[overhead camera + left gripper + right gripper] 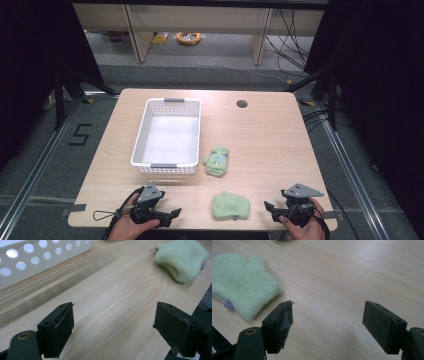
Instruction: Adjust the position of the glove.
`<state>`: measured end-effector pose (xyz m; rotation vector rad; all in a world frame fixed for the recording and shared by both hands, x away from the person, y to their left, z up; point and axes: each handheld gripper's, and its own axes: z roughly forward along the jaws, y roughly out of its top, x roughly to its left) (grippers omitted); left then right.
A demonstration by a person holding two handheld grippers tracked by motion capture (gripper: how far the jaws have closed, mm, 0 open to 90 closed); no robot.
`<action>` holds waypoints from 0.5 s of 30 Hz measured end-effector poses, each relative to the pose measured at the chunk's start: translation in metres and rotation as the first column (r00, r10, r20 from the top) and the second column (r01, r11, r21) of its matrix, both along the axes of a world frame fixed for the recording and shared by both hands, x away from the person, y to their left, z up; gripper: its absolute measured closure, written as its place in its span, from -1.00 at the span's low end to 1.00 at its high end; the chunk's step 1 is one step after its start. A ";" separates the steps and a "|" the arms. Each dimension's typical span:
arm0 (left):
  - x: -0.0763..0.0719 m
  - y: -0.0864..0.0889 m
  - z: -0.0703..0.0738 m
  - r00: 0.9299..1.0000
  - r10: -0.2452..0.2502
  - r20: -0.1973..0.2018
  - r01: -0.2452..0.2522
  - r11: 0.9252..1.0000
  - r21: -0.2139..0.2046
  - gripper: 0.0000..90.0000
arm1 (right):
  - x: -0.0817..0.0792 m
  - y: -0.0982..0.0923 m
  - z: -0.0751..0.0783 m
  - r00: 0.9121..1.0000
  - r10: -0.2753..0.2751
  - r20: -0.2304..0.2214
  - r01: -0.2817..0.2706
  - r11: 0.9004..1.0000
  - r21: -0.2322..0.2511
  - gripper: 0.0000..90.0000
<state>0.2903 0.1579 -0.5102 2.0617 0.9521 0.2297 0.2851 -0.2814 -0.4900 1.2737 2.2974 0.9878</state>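
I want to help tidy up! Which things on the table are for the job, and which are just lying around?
For the job: near green mitten, far green mitten, white basket, left gripper and right gripper, both open and empty.

Just lying about: yellow cable coil on the floor, black cables.

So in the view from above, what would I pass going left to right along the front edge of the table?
Left gripper, fingers open → the nearer green mitten, lying flat → right gripper, fingers open, pointing back toward the mitten.
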 end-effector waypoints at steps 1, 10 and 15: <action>0.000 0.000 0.000 1.000 0.000 -0.001 0.000 1.000 0.000 -0.65 | 0.000 0.000 -0.001 1.000 0.001 0.005 -0.001 1.000 -0.001 -0.45; 0.000 0.000 0.000 1.000 0.001 0.000 -0.001 1.000 0.007 -0.65 | 0.000 0.002 0.001 0.999 0.027 -0.025 -0.026 0.999 0.026 -0.42; -0.001 -0.003 -0.001 1.000 0.002 -0.004 -0.002 1.000 -0.009 -0.65 | -0.001 0.004 0.004 1.000 0.023 0.004 -0.023 0.999 0.040 -0.33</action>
